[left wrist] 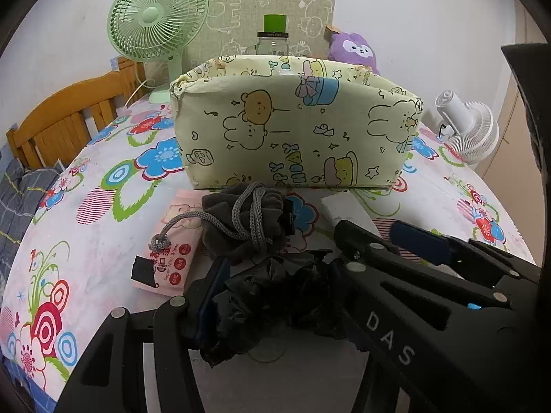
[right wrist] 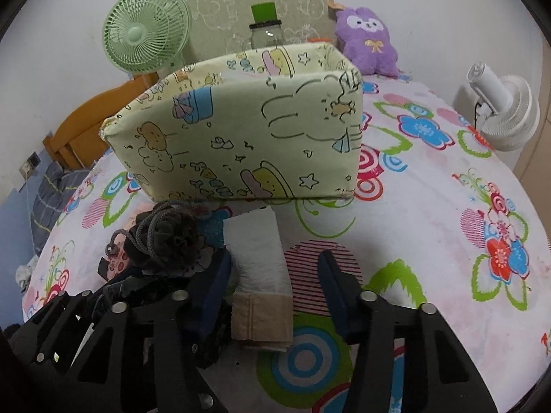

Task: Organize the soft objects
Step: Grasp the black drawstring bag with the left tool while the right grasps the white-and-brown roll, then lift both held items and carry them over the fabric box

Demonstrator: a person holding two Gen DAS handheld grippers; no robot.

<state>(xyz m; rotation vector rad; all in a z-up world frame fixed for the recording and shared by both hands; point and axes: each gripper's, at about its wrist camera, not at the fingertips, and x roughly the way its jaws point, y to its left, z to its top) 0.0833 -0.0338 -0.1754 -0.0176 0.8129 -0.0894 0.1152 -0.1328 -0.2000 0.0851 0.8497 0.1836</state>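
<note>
The left gripper [left wrist: 275, 275] pinches a crumpled black plastic bag [left wrist: 272, 306] low over the flowered bed [left wrist: 96, 241]. The right gripper [right wrist: 275, 275] is spread wide around a folded white cloth [right wrist: 256, 251] lying before the cartoon fabric bin [right wrist: 241, 130].

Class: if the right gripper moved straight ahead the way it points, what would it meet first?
Probably the white folded cloth lying between the open right gripper fingers; beyond it stands the fabric box. Depth is uncertain.
</note>
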